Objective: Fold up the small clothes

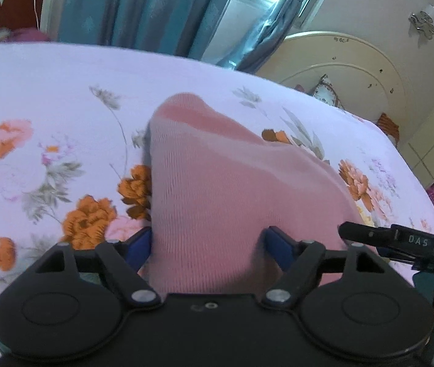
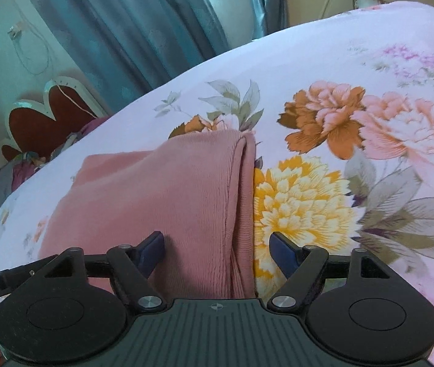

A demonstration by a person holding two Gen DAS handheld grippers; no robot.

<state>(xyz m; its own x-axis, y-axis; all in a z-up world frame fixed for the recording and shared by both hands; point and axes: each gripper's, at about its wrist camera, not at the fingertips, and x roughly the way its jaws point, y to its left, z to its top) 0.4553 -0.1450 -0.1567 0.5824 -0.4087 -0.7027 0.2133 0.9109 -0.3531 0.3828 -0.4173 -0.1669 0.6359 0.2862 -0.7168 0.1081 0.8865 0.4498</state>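
A pink ribbed knit garment lies on the floral bed sheet, its near part between my left fingers. My left gripper is open, its blue pads on either side of the cloth. The right gripper's finger shows at the right edge. In the right wrist view the same pink garment lies folded, with a doubled hem edge running up its right side. My right gripper is open and straddles that hem edge, low over the sheet.
Teal curtains and a window hang beyond the bed's far edge. A cream headboard with cushions stands at the right. A red heart-shaped chair back and a pile of clothes stand off the bed's left side.
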